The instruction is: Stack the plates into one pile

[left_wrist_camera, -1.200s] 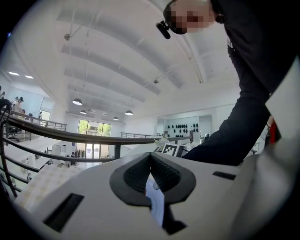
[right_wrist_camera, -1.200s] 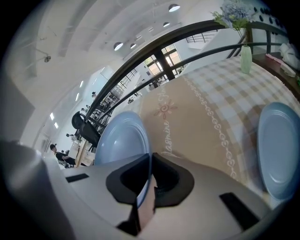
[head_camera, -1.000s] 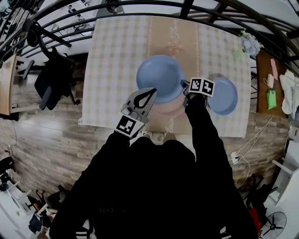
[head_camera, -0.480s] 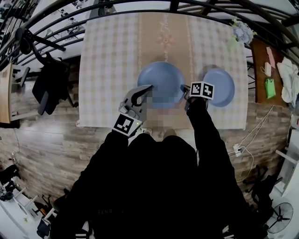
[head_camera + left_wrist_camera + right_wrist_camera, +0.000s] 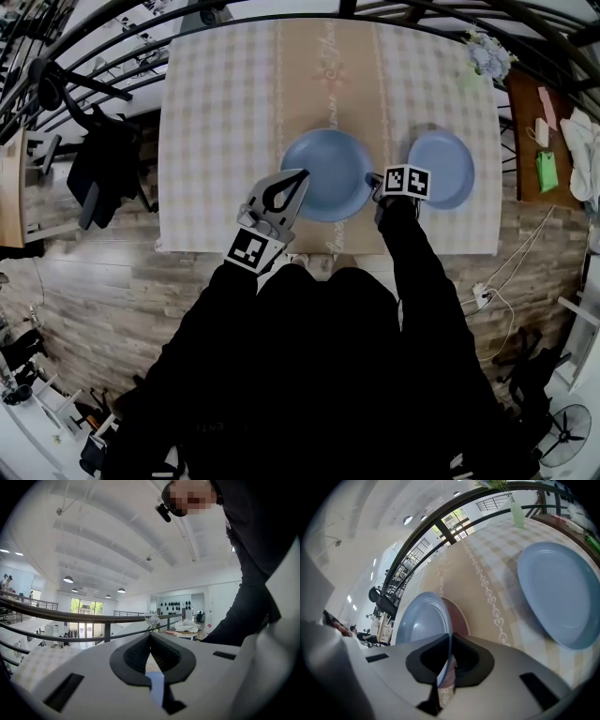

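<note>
1. Blue plate (image 5: pixel 323 173), the larger of two, sits at the centre of the head view, on the tan runner of a checked table (image 5: pixel 216 112).
2. The right gripper (image 5: pixel 373 180) pinches this plate's right rim. In the right gripper view the thin rim runs between the closed jaws.
3. That view also shows a pink plate (image 5: pixel 460 617) under the blue one. The blue plate seems tilted over it, though contact is hard to judge.
4. A smaller blue plate (image 5: pixel 442 169) lies flat to the right, just beside the right gripper.
5. The left gripper (image 5: pixel 300 175) hovers at the large plate's lower-left edge, its jaws pressed together with nothing held.
6. A vase of flowers (image 5: pixel 487 61) stands at the table's upper right corner.
</note>
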The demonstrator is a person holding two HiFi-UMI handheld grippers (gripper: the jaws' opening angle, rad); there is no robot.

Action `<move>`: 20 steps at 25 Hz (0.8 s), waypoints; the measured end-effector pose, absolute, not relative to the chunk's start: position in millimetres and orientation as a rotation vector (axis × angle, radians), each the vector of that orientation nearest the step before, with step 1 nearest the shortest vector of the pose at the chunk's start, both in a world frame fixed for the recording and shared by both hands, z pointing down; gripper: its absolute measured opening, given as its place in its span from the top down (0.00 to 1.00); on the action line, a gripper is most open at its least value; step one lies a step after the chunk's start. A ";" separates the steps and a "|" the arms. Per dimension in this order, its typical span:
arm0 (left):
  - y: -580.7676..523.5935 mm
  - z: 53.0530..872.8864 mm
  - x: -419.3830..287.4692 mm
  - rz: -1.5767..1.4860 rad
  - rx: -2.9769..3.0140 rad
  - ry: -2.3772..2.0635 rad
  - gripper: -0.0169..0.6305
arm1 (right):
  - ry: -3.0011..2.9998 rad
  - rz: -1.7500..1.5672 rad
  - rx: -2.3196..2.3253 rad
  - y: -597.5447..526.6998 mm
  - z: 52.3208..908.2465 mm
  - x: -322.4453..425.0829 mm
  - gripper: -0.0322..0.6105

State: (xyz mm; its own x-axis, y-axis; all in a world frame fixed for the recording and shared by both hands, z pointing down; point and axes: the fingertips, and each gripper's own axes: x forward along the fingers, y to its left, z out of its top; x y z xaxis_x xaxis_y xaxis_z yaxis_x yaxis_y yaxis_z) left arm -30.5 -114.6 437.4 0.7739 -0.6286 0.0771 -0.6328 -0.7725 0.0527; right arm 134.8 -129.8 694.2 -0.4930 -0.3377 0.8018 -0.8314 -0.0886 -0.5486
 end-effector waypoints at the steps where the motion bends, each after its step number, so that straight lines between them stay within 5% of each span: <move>1: -113.9 437.5 -30.4 0.086 2.887 -1.027 0.95 | -1.772 1.608 1.265 -128.3 696.3 135.2 0.91; 13: -109.9 440.4 -30.2 0.094 2.898 -1.021 0.95 | -1.703 1.533 1.262 -119.7 714.6 139.6 0.90; 20: -109.4 440.8 -28.8 0.095 2.892 -1.011 0.95 | -1.708 1.356 1.215 -118.0 710.2 135.7 0.71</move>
State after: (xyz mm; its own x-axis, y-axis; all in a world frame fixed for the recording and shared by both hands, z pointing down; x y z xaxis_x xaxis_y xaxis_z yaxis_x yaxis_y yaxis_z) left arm -28.8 -109.4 440.8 0.7807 -0.6192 0.0836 -0.6240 -0.7798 0.0513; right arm 135.7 -118.0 710.2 -0.3728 -0.2729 0.8869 -0.9257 0.0431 -0.3759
